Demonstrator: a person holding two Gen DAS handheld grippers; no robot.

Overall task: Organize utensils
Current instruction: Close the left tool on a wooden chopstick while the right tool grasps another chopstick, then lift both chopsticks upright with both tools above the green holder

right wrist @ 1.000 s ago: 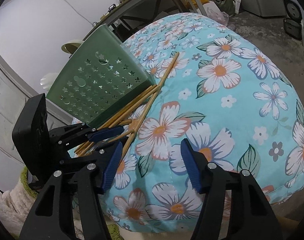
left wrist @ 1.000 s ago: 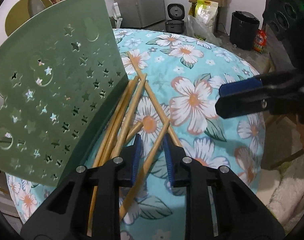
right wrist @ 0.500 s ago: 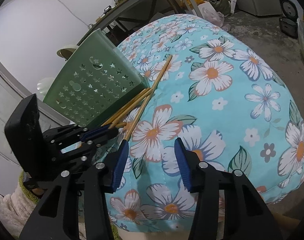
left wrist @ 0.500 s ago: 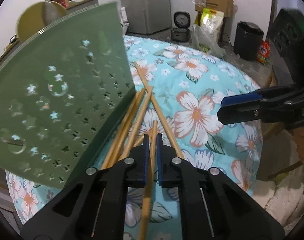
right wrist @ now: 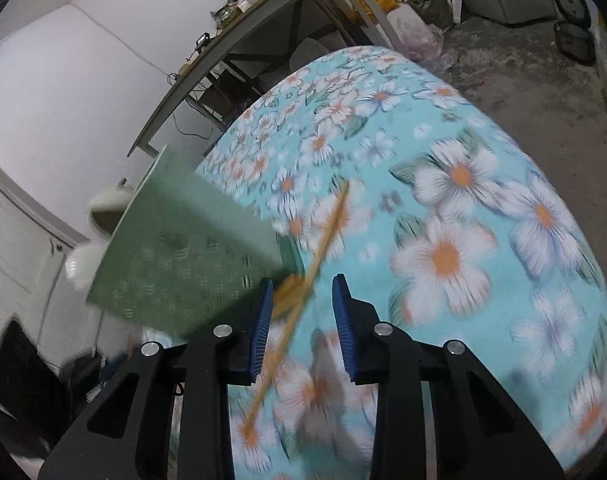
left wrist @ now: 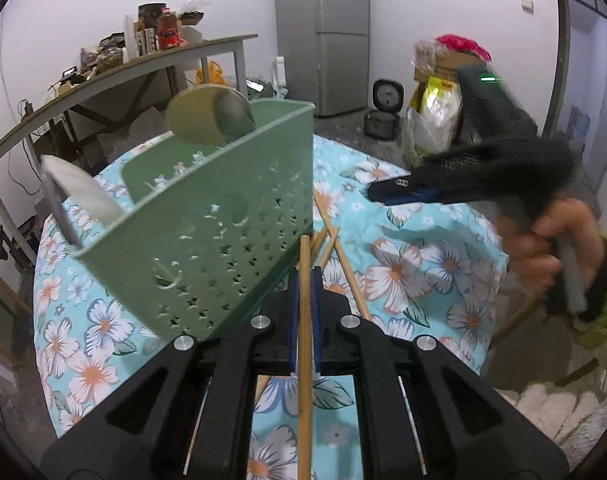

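Observation:
A green perforated basket point(left wrist: 223, 216) stands on the floral tablecloth, holding two ladle-like utensils. My left gripper point(left wrist: 304, 276) is shut on one wooden chopstick point(left wrist: 304, 340), lifted beside the basket's right wall. Several more chopsticks point(left wrist: 343, 264) lie on the cloth just beyond it. My right gripper point(right wrist: 301, 284) is open, low over the cloth, with chopsticks point(right wrist: 323, 236) between and ahead of its fingers, next to the basket point(right wrist: 187, 256). In the left wrist view the right gripper point(left wrist: 387, 194) is blurred at the right.
The round table's cloth point(left wrist: 423, 264) drops off at the right and near edges. A long shelf table point(left wrist: 115, 76) with bottles stands behind, a fridge point(left wrist: 323, 32), a rice cooker point(left wrist: 385, 112) and bags on the floor beyond.
My left gripper has closed on one chopstick and lifted it, tilting up. My right gripper has narrowed and swung left toward the chopsticks by the basket.

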